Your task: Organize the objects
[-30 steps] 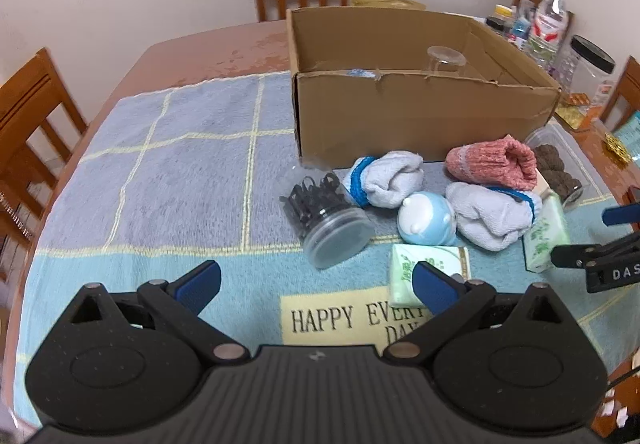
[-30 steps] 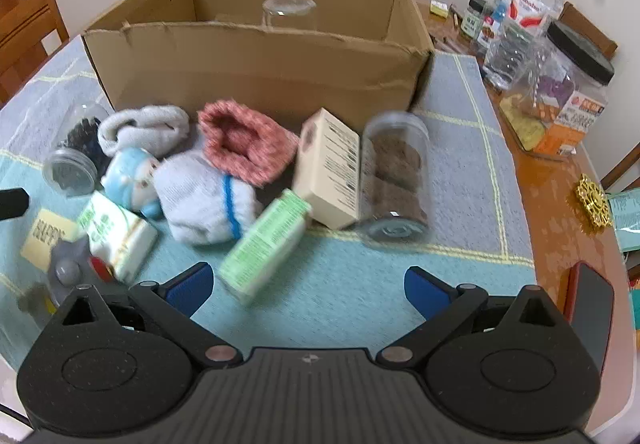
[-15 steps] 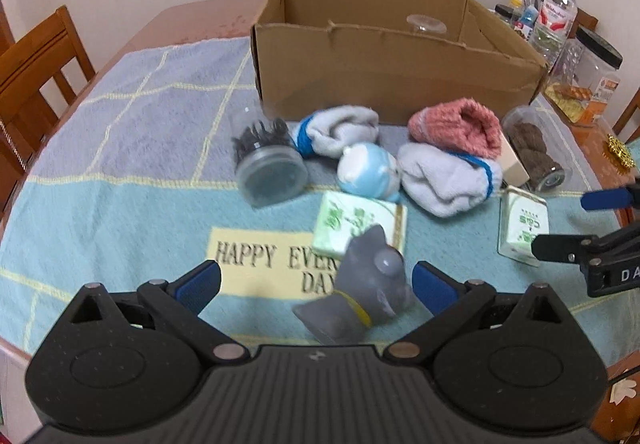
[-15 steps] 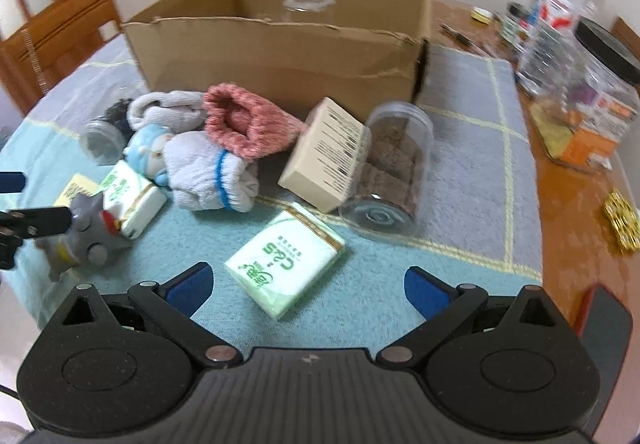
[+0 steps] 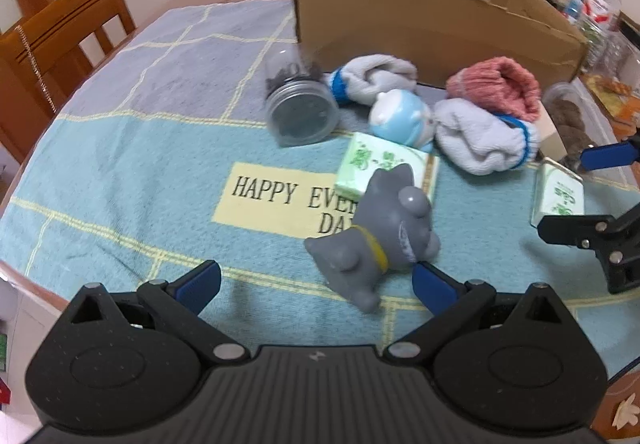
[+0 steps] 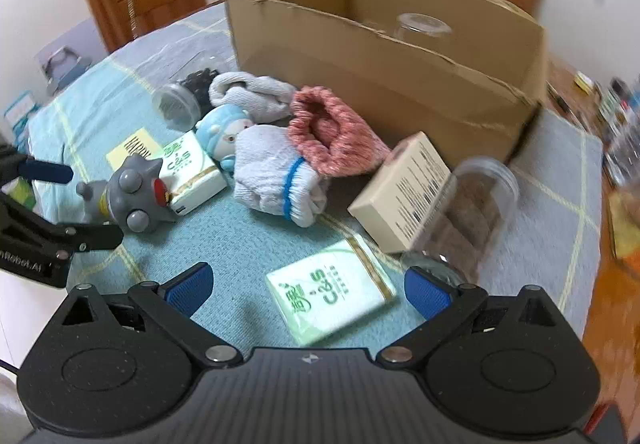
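Pre-grasp step: both grippers spread wide and empty, left gripper (image 5: 316,280) low over the cloth just behind the grey cat toy (image 5: 374,234), right gripper (image 6: 306,284) over a green tissue pack (image 6: 332,298); next, probably close on one and carry to cardboard box (image 6: 384,55).

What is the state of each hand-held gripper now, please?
Left hand-held gripper: open, holding nothing; the grey toy lies just ahead.
Right hand-held gripper: open, holding nothing; a green tissue pack lies between its fingers.
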Demonstrator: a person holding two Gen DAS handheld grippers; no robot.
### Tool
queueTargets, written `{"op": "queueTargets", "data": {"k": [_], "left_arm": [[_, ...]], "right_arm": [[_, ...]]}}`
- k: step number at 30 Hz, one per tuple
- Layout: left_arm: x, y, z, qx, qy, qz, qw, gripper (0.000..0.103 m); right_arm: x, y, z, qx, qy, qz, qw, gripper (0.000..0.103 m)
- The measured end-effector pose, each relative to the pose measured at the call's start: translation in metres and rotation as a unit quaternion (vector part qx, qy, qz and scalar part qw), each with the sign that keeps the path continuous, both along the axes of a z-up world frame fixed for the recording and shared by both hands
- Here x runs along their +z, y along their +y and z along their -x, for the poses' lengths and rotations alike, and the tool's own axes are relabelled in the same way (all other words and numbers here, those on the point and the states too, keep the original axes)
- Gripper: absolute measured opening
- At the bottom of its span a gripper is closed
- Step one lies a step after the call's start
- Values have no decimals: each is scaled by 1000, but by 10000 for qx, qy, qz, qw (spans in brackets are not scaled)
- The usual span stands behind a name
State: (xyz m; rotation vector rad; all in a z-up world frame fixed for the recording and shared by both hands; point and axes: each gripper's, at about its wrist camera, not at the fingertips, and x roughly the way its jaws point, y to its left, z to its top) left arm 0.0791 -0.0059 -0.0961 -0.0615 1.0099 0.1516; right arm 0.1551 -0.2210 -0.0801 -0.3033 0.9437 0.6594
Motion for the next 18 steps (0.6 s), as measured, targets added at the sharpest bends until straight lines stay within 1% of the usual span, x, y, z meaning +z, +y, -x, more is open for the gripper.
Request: {"op": "queueTargets", "data": {"k": [3,5,8,12,15,18], "left_arm": [[0,5,1,90,-17,117,9999,102],[-1,6,3,147,-5,28,9999,102],[-2,11,6,245,26,-115,9996,102],[-1,23,8,445,-22,-34,9990,102],[-1,31,9,555,-40,-89,9984,102],[-2,34,10,575,-52,-96,9983,102]], "right_arm": [[-1,7,-1,257,-117,129,9995,103],[-3,10,-4,347,-88,152,9992,103],[-8,12,-8,385,-6,154,9991,103],[-15,13,-9,362,66,258,9990,103],[-21,12,-10,253,262,317,9988,103],[-23,8,-5,157,592,158,9980,103]]}}
